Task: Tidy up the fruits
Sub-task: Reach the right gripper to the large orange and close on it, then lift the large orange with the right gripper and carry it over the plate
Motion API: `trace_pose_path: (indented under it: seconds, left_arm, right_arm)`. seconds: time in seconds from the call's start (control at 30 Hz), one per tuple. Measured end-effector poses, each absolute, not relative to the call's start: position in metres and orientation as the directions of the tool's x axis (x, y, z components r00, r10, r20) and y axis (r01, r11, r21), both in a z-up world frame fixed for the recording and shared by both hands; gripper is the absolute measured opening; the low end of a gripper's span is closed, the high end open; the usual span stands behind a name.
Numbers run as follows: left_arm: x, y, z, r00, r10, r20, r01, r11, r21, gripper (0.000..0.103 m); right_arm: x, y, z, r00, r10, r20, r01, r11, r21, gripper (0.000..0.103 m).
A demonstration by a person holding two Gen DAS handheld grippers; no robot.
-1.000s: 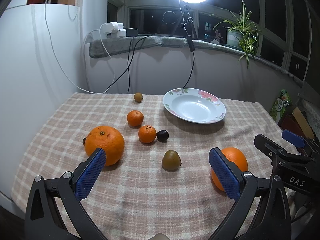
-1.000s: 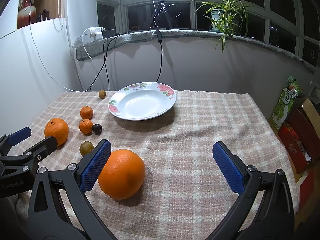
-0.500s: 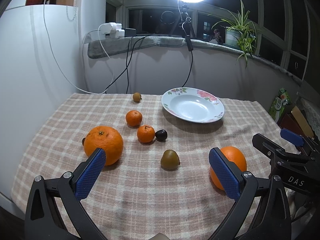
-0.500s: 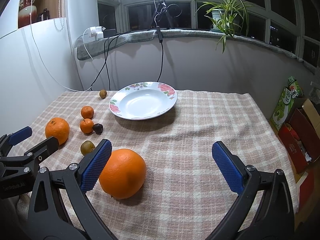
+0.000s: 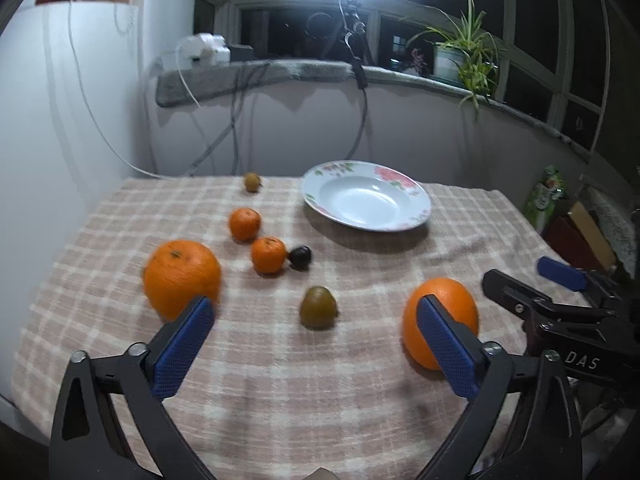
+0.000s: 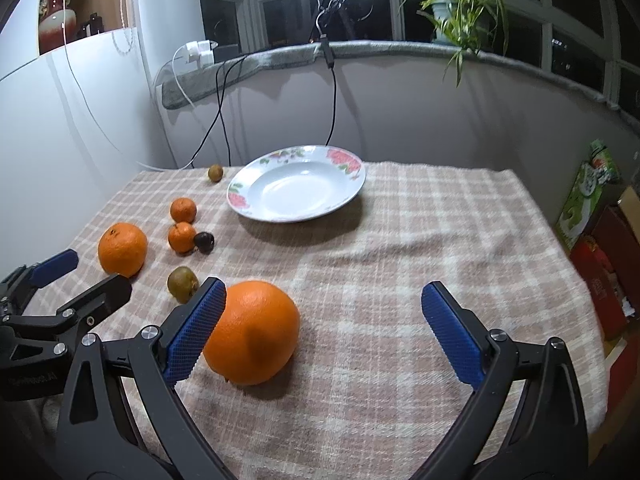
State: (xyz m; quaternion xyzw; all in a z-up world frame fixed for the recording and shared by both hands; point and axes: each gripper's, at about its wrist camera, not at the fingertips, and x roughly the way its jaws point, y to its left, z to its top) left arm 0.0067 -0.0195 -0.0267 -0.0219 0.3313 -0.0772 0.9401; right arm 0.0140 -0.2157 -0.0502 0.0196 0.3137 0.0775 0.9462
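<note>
desk (image 6: pixel 400 240) under checked cloth | floral plate (image 6: pixel 352 184) far centre, nothing in it | left tongs (image 5: pixel 316 344) gaping, nothing held | right tongs (image 6: pixel 320 320) gaping, near big orange (image 6: pixel 256 332) just by its left pad | second big orange (image 6: pixel 122 248) left | two mandarins (image 6: pixel 182 237) | green fruit (image 6: pixel 182 283) | dark fruit (image 6: pixel 205 242) touching nearer mandarin

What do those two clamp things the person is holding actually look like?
Each tool is a black plastic frame that forks into two angled arms with silver screws at the joints. Every arm ends in a flat blue textured pad. The left tool and the right tool look alike. White letters, "DAS", mark the right tool's side.
</note>
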Motion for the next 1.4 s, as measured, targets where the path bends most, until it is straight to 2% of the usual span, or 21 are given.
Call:
trace_pose_path:
  seconds: [0.1,0.17,0.23,0.4,0.53,0.83,0.97,1.2,1.27,1.3,1.4]
  left_arm:
    - [0.010,-0.021,-0.034,0.730,-0.228,-0.644,0.176,0.974,-0.144,0.092]
    - [0.012,-0.025,-0.040,0.702,-0.271,-0.658,0.205,0.962,-0.178,0.089]
    - [0.015,-0.027,-0.045,0.666,-0.326,-0.671,0.232,0.945,-0.228,0.077]
    - [0.021,-0.033,-0.057,0.574,-0.454,-0.681,0.295,0.891,-0.346,0.070]
    - [0.024,-0.042,-0.062,0.505,-0.527,-0.683,0.341,0.849,-0.403,0.070]
    - [0.033,-0.055,-0.067,0.449,-0.556,-0.700,0.387,0.827,-0.409,0.069]
    - [0.038,-0.058,-0.072,0.420,-0.568,-0.708,0.396,0.817,-0.420,0.068]
    - [0.043,-0.061,-0.073,0.392,-0.585,-0.710,0.412,0.802,-0.433,0.068]
    - [0.045,-0.066,-0.075,0.379,-0.588,-0.715,0.421,0.797,-0.432,0.065]
    - [0.044,-0.067,-0.075,0.370,-0.592,-0.716,0.426,0.793,-0.436,0.060]
    - [0.044,-0.072,-0.075,0.371,-0.581,-0.724,0.439,0.797,-0.415,0.060]
  right_arm:
    - [0.019,-0.221,-0.057,0.758,0.215,-0.616,-0.155,0.976,0.150,0.098]
    - [0.023,-0.225,-0.062,0.732,0.253,-0.633,-0.164,0.966,0.198,0.092]
    - [0.026,-0.228,-0.067,0.704,0.292,-0.648,-0.176,0.955,0.239,0.090]
    - [0.034,-0.230,-0.074,0.640,0.393,-0.660,-0.220,0.917,0.332,0.088]
    - [0.041,-0.228,-0.079,0.575,0.476,-0.666,-0.251,0.877,0.410,0.087]
    - [0.057,-0.219,-0.091,0.456,0.580,-0.675,-0.263,0.813,0.520,0.087]
    - [0.064,-0.213,-0.098,0.421,0.581,-0.696,-0.250,0.812,0.527,0.076]
    - [0.067,-0.208,-0.106,0.385,0.581,-0.717,-0.245,0.813,0.528,0.073]
    - [0.068,-0.209,-0.107,0.379,0.584,-0.718,-0.246,0.811,0.531,0.072]
    - [0.068,-0.209,-0.106,0.378,0.584,-0.719,-0.246,0.812,0.530,0.072]
    - [0.067,-0.207,-0.105,0.384,0.571,-0.726,-0.251,0.821,0.512,0.072]
